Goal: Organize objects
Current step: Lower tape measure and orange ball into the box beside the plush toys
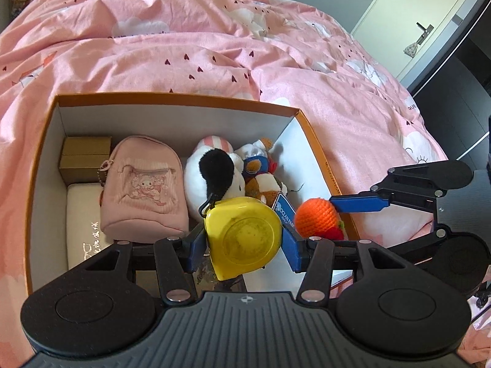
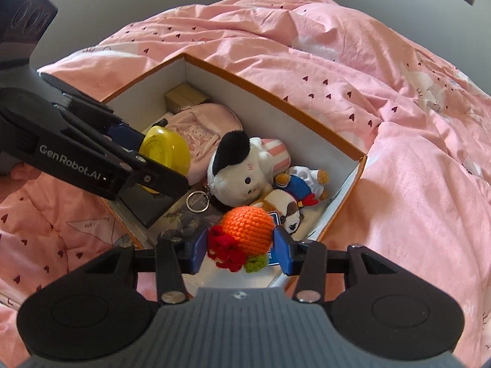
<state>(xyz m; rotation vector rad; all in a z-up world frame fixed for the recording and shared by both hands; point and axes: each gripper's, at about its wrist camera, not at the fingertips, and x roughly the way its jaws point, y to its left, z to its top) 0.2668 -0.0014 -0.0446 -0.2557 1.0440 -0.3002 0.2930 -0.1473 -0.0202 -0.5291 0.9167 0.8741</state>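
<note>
An orange-rimmed cardboard box (image 1: 172,98) lies on the pink bed. My left gripper (image 1: 244,247) is shut on a yellow tape measure (image 1: 244,243), held over the box's near part; the tape measure (image 2: 167,147) shows in the right wrist view too. My right gripper (image 2: 241,250) is shut on an orange crocheted ball (image 2: 248,227) with red and green trim, above the box's near right corner. From the left wrist view the ball (image 1: 316,217) sits between the right gripper's blue fingers (image 1: 359,204). Inside lie a pink pouch (image 1: 142,184) and plush toys (image 1: 214,174).
Brown small boxes (image 1: 86,159) and a white case (image 1: 84,224) fill the box's left side. A key ring (image 2: 198,201) lies by the white plush (image 2: 242,178). The rumpled pink duvet (image 1: 214,46) surrounds the box. A door (image 1: 429,18) stands at the far right.
</note>
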